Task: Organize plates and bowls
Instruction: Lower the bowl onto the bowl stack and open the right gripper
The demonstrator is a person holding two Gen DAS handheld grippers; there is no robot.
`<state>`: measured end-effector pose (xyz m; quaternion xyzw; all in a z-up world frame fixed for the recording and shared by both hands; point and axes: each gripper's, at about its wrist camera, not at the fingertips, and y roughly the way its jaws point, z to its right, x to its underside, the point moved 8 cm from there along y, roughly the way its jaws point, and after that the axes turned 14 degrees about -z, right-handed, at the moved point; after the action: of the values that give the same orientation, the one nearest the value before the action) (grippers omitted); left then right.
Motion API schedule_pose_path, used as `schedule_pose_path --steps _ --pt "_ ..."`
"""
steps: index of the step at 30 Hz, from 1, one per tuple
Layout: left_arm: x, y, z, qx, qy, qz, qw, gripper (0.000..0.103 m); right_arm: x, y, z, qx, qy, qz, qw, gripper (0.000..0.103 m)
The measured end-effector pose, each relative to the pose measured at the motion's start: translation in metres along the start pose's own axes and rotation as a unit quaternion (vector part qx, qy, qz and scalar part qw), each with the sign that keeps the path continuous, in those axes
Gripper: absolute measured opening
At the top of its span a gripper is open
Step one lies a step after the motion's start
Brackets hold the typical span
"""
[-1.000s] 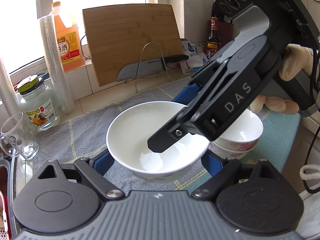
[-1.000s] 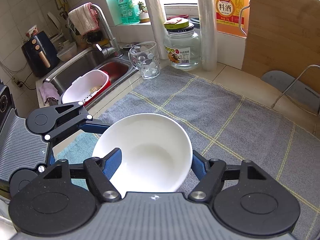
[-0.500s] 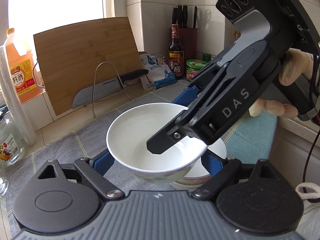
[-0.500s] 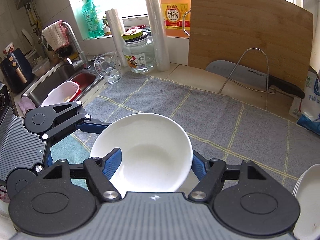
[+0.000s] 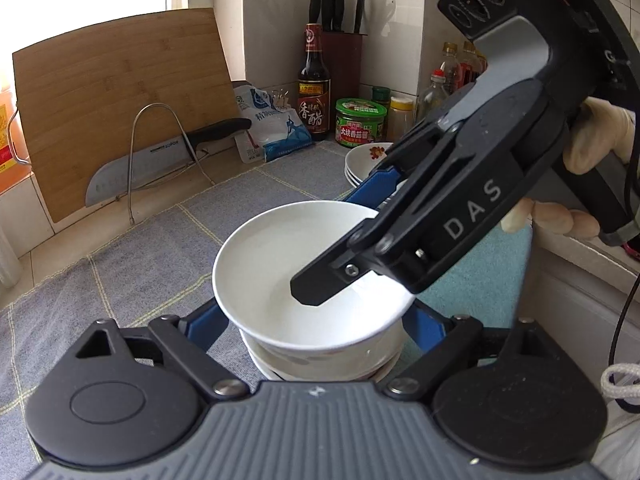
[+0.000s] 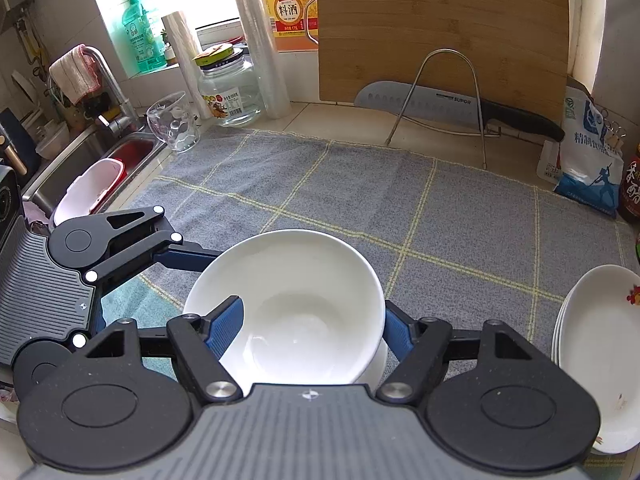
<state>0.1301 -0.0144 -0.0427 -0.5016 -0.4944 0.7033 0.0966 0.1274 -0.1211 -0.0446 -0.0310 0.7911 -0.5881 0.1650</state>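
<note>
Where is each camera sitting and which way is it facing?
Left wrist: on the left tool, facing the tiled corner with a dark vinegar bottle; the right tool and a gloved hand show.
Right wrist: on the right tool, facing the window and steel sink; the left tool shows.
Shared: round white ceramic bowl, bamboo cutting board.

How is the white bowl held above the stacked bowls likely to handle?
Probably rigid and slippery: the white bowl looks glazed and glossy. Likely fragile too, so it could chip if dropped onto the stacked bowls just beneath it.
</note>
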Motion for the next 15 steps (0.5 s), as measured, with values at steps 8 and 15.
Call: schedule_pose_path --steps 8,15 --pt "0.0005 0.0037 -0.0008 -0.001 -0.005 -0.01 0.9999 0.093 0.002 0.0042 0.0048 -0.008 0.0 -0.001 1.0 0.078" --pt "0.001 0.0089 -0.0006 0.001 -0.004 -0.017 0.9998 0.093 0.0049 0.01 0.0068 -0.008 0.001 -0.005 1.0 0.078"
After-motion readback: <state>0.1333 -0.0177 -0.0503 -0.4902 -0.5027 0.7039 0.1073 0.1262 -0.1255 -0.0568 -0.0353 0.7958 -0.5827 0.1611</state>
